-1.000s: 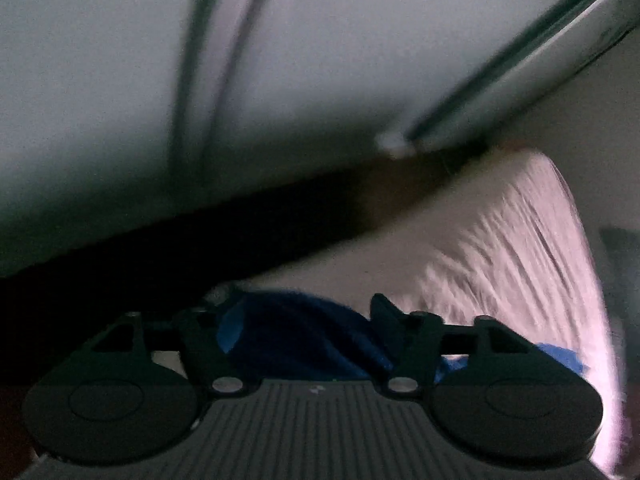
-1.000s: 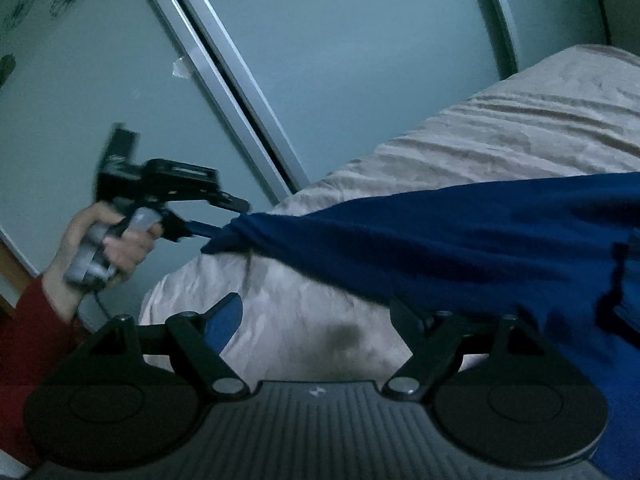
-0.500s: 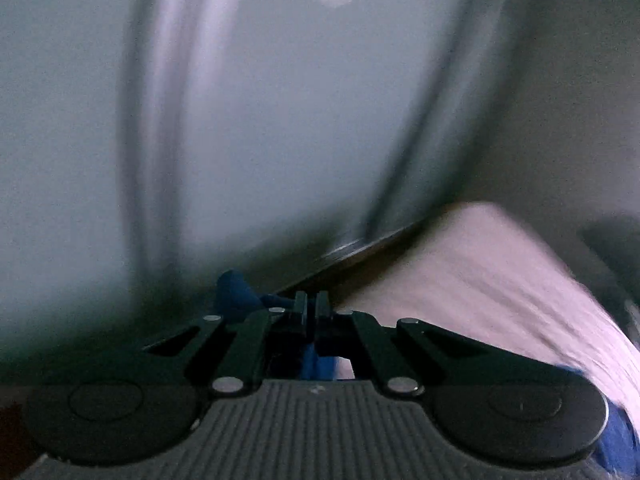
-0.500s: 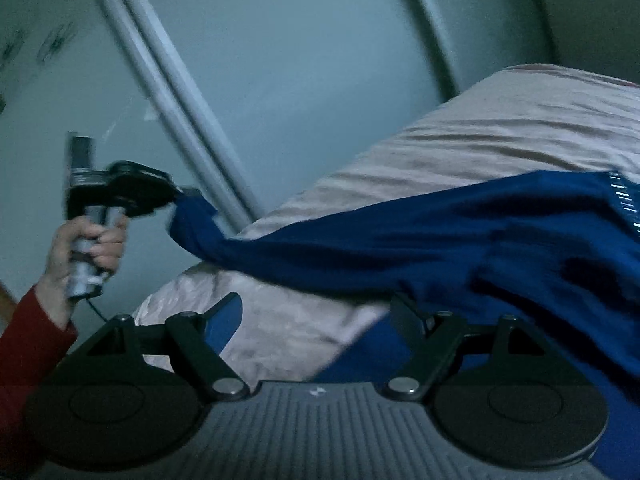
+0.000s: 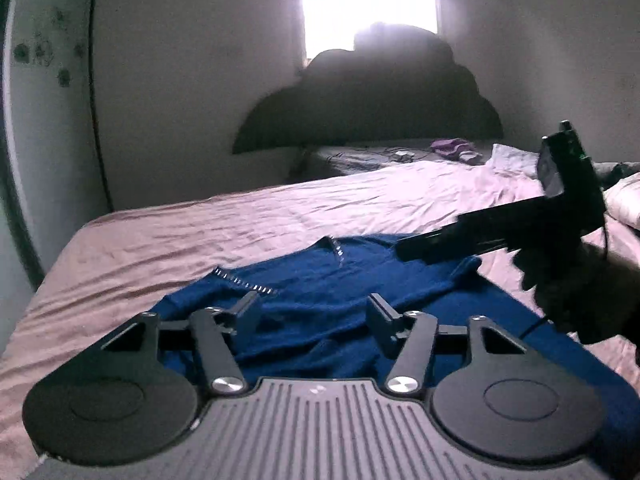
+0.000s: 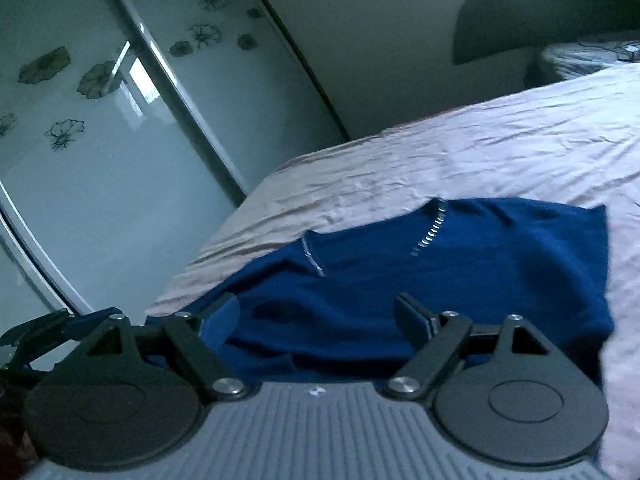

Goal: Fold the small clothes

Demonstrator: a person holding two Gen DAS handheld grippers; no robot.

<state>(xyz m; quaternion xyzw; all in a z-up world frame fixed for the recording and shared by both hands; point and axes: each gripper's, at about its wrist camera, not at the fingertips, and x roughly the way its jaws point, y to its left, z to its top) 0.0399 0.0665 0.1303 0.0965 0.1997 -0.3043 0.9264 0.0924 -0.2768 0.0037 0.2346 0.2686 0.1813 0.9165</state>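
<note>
A dark blue garment (image 5: pixel 328 300) with silvery trim at its neckline lies spread and wrinkled on the pink bed sheet (image 5: pixel 192 236). It also shows in the right wrist view (image 6: pixel 460 264). My left gripper (image 5: pixel 314 314) is open and empty, just above the garment's near part. My right gripper (image 6: pixel 318 320) is open and empty over the garment's near edge. In the left wrist view the right gripper (image 5: pixel 416 250) reaches in from the right, over the garment's far right corner. The left gripper's tips (image 6: pixel 44 328) show at the left edge of the right wrist view.
A frosted sliding wardrobe door with flower prints (image 6: pixel 120 112) stands left of the bed. A dark headboard shape (image 5: pixel 372 116) and a bright window (image 5: pixel 368 0) are at the far wall. Small clothes and pillows (image 5: pixel 456 146) lie at the far right.
My left gripper was shut on a garment corner, lifted toward the wardrobe; it has let go and opened. The garment now lies flat on the bed. Both grippers swung to face the bed.
</note>
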